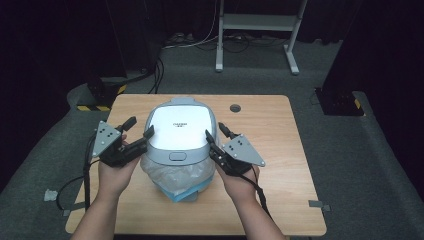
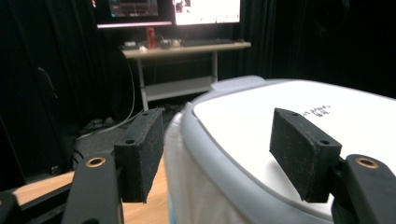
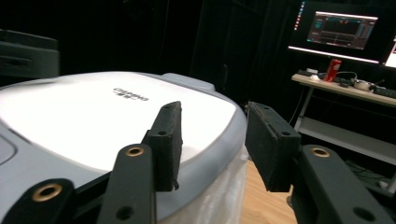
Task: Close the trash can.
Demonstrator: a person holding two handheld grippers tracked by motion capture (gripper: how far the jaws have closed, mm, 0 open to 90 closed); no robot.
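Bin [image 1: 179,135]: rounded glossy white-grey lid, crinkly plastic liner; left gripper [image 1: 140,134], right gripper [image 1: 215,134] spread astride rim.

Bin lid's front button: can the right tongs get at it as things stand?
Probably yes. The right tongs sit open astride the right rim of the bin lid, not clamped on it. The button on the lid's front edge lies bare, with nothing over it; the left tongs stay at the opposite rim.
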